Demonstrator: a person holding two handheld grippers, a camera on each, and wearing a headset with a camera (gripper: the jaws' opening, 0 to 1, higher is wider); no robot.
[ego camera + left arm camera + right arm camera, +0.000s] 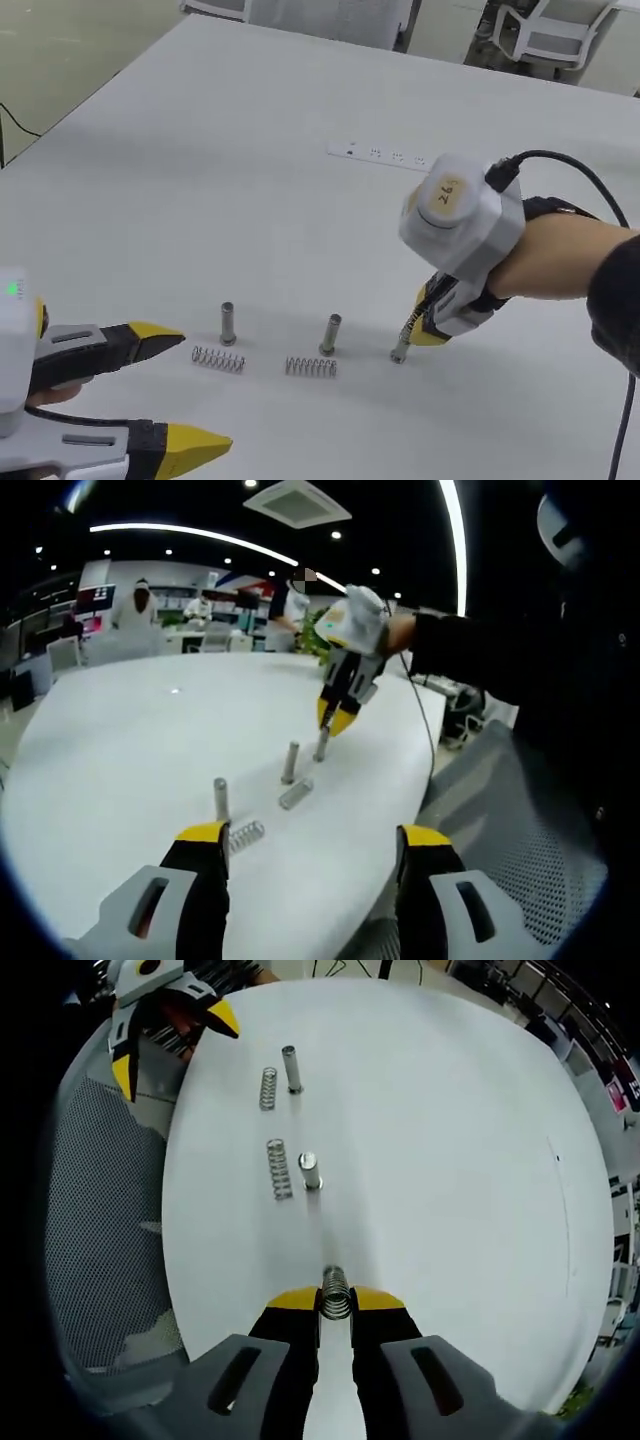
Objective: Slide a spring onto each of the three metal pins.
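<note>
The right hand-held gripper (335, 1310) pinches a spring (334, 1285) (the left hand-held gripper (312, 835) gapes, empty); hold it upright, centred over the pin (399, 352).

White table (250, 150); power strip (385, 155) on far part; white chairs (550, 35) beyond edge.
</note>
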